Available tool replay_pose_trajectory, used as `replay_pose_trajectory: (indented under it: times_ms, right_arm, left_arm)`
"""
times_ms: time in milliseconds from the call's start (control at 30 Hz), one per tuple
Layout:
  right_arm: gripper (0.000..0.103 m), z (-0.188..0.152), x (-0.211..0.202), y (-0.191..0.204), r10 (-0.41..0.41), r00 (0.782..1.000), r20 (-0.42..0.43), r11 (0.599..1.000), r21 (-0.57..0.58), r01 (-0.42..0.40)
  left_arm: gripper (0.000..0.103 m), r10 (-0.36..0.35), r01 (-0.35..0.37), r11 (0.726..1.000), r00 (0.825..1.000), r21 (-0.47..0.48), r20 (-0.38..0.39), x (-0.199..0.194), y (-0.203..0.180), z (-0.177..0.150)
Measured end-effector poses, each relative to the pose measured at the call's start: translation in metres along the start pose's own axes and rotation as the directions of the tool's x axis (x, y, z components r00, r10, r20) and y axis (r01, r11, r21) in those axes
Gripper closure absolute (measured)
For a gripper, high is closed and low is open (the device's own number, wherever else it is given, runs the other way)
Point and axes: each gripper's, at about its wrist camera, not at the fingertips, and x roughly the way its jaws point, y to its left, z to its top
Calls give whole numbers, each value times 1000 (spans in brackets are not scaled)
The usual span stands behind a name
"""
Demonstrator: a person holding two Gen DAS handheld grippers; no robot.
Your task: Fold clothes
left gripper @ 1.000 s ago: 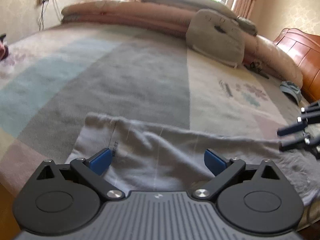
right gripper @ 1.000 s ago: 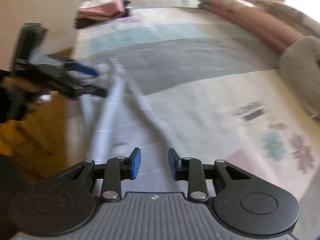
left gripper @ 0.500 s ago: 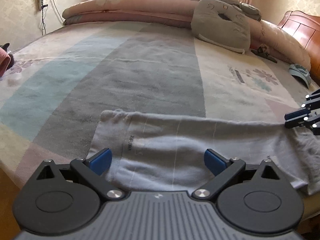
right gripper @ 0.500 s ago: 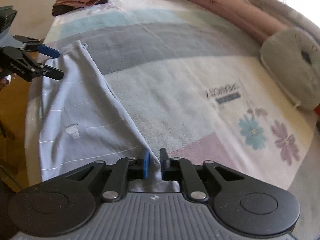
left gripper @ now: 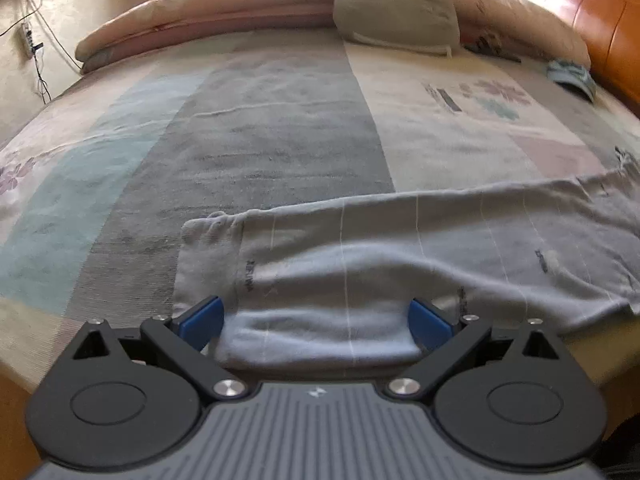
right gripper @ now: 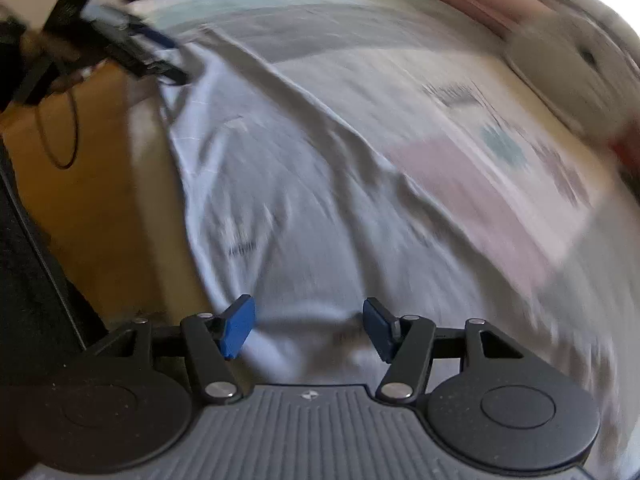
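Observation:
A pale blue-grey garment (left gripper: 400, 248) lies stretched in a long band along the near edge of the bed (left gripper: 272, 120). My left gripper (left gripper: 315, 322) hangs over its left end, open wide, with a soft fold of the cloth lying loose between the blue pads. In the blurred right wrist view the same garment (right gripper: 280, 200) spreads below my right gripper (right gripper: 308, 326), whose jaws are opening with cloth under them and nothing pinched. The left gripper (right gripper: 160, 60) shows there at the garment's far end.
A grey cushion (left gripper: 396, 4) and rolled pink quilts (left gripper: 200, 20) line the bed's far side, by a wooden headboard (left gripper: 580, 8). A small teal item (left gripper: 572, 76) lies at the right. Wooden floor (right gripper: 100, 180) runs beside the bed's near edge.
The right gripper, shut on the garment's edge half a second ago, now has its jaws apart and has swung in over the cloth. It has left the left wrist view, which has rolled.

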Motion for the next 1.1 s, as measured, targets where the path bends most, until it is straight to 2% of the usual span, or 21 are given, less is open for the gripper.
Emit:
replay_pose_trajectory:
  times_ms: [33, 133, 233, 300, 400, 433, 533, 633, 733, 900, 1033, 1100]
  right_arm:
    - [38, -1, -3, -2, -16, 1000, -14, 999, 27, 16]
    - [38, 7, -8, -9, -79, 996, 46, 991, 109, 73]
    - [35, 21, 1, -17, -127, 987, 95, 980, 163, 110]
    - [35, 19, 12, -19, -139, 987, 86, 976, 180, 122]
    - [25, 7, 17, -26, -149, 987, 58, 967, 217, 133]
    - [21, 0, 14, -31, -155, 987, 40, 962, 233, 142]
    - [21, -6, 8, -42, -172, 985, 12, 948, 274, 162]
    - [21, 4, 6, -41, -180, 982, 49, 947, 280, 159]
    - [21, 14, 7, -31, -167, 982, 90, 960, 241, 142]
    - [21, 17, 17, -25, -133, 990, 53, 978, 168, 123]
    - [21, 21, 15, -28, -124, 990, 67, 980, 167, 111]
    - [21, 24, 13, -28, -116, 990, 84, 981, 166, 101]
  left_arm:
    - [6, -25, 24, 1000, 1000, 5, 20, -4, -2, 5]
    - [5, -102, 100, 994, 993, 38, 65, -8, -12, 18]
    - [5, -118, 116, 990, 993, 80, 22, 6, -22, 17]
    - [5, -123, 124, 990, 992, 68, -25, 13, -18, 8]
    - [5, -122, 125, 988, 992, 92, -43, 7, -12, -4]
    - [5, -123, 128, 987, 991, 97, -52, 5, -10, -5]
    - [5, -146, 149, 985, 988, 85, -46, 2, -8, 5]
    - [5, -122, 126, 985, 992, 115, -43, 7, -15, 9]
    - [5, -103, 112, 981, 993, 159, -64, 11, -10, 0]
    - [5, -131, 137, 973, 990, 185, -45, 6, 1, 4]
    - [5, -163, 160, 981, 986, 108, 25, 1, 10, 14]
    - [5, -153, 151, 987, 988, 59, 34, 10, 15, 17]
